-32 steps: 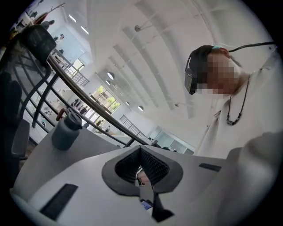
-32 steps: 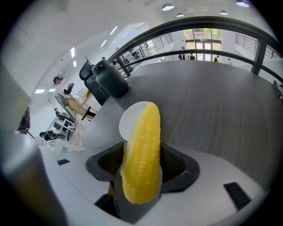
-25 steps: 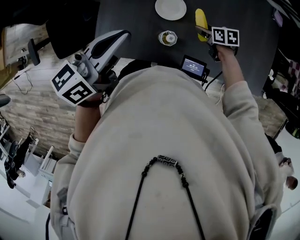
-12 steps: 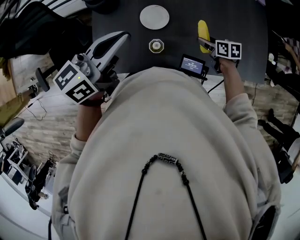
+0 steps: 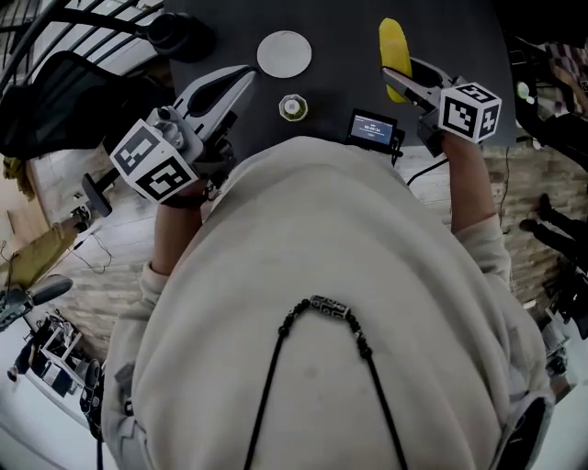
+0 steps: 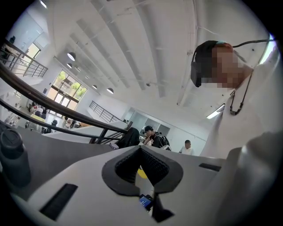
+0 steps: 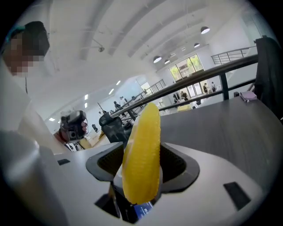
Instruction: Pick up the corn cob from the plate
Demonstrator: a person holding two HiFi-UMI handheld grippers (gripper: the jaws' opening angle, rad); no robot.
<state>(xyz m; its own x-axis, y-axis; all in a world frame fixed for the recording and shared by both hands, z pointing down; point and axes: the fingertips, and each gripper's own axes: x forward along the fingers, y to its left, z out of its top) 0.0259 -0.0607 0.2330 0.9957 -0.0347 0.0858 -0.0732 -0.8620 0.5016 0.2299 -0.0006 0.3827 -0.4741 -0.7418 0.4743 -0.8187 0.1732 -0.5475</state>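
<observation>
And the right tongs (image 5: 411, 81) clamped the corn cob (image 5: 392, 44) near one end: stiff, light, knobbly, probably a secure hold. The left tongs (image 5: 241, 75) sat closed, empty.

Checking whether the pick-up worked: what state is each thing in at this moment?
corn cob: off the plate, clamped between the right gripper's jaws.
right gripper: shut on the corn cob.
left gripper: shut, nothing held.
plate: empty, flat on the dark table.
small screen: lit.
</observation>
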